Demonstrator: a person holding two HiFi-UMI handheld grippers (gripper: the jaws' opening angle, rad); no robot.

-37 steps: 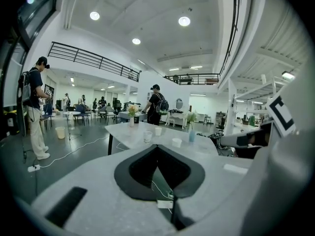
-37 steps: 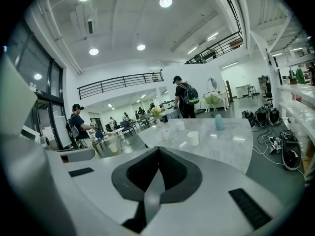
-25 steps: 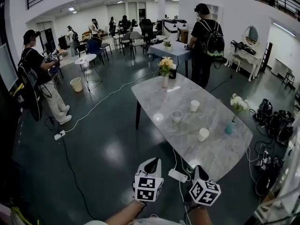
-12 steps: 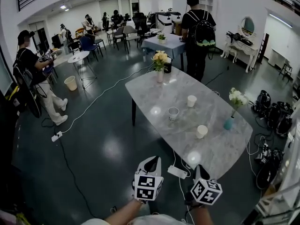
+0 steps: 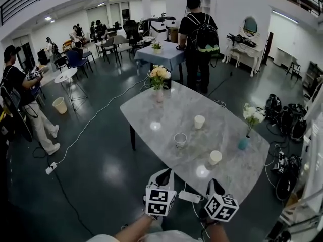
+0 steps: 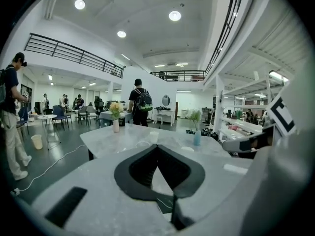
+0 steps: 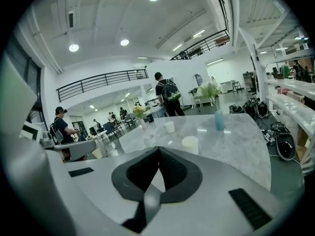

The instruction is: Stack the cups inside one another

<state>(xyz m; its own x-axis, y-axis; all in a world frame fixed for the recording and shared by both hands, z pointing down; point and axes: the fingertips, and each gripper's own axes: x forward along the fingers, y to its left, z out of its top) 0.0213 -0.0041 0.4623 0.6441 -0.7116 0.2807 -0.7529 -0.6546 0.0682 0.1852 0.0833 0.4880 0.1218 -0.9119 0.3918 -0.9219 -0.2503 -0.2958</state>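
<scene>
Three white cups stand apart on the marble table (image 5: 161,113): a far one (image 5: 200,121), a middle one (image 5: 180,139) and a near one (image 5: 215,158) close to the front edge. My left gripper (image 5: 163,173) and right gripper (image 5: 213,182) hang side by side over the floor, short of the table's near edge, both shut with nothing between the jaws. In the right gripper view, past the closed tips (image 7: 158,149), the near cup (image 7: 190,144), middle cup (image 7: 149,140) and far cup (image 7: 169,127) show. The left gripper view has its closed tips (image 6: 157,146) below one cup (image 6: 154,136).
A vase of yellow flowers (image 5: 158,84) stands at the table's far end, and a blue vase with white flowers (image 5: 246,135) at its right edge. A power strip (image 5: 191,197) and cables lie on the floor between the grippers. A person with a backpack (image 5: 198,34) stands beyond the table.
The view has swung and come closer: the table and cups have slid left and lower in the head view. Both grippers keep their place at the bottom, still shut.
</scene>
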